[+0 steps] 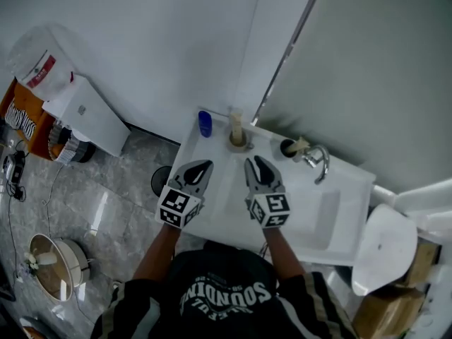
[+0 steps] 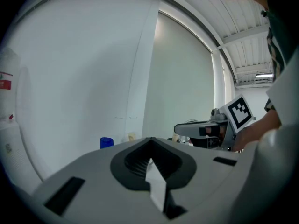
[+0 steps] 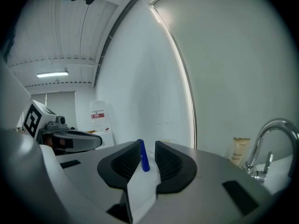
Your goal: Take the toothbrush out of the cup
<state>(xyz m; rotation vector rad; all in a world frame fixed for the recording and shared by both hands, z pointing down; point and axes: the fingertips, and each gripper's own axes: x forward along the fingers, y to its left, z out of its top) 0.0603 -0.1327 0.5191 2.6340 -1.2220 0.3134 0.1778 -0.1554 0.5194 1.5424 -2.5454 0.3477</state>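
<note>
At the back of the white sink counter (image 1: pixel 212 210) stands a round cup (image 1: pixel 239 144) with a pale upright stick in it, which looks like the toothbrush (image 1: pixel 236 124). A blue cup (image 1: pixel 205 123) stands to its left. My left gripper (image 1: pixel 200 168) hovers short of the blue cup with its jaws together and nothing in them. My right gripper (image 1: pixel 257 167) is just right of the round cup and short of it, jaws apart. In the right gripper view (image 3: pixel 147 148) the blue cup (image 3: pixel 144 156) shows through the gap, untouched. In the left gripper view (image 2: pixel 150 146) the blue cup (image 2: pixel 106 143) lies ahead to the left.
A chrome faucet (image 1: pixel 318 162) curves over the basin (image 1: pixel 321 214) to the right, with a small dark holder and a cream tube (image 1: pixel 295 147) beside it. Behind the counter are a wall and a mirror panel. A white cabinet (image 1: pixel 88 115) and a floor bin (image 1: pixel 161 180) lie to the left.
</note>
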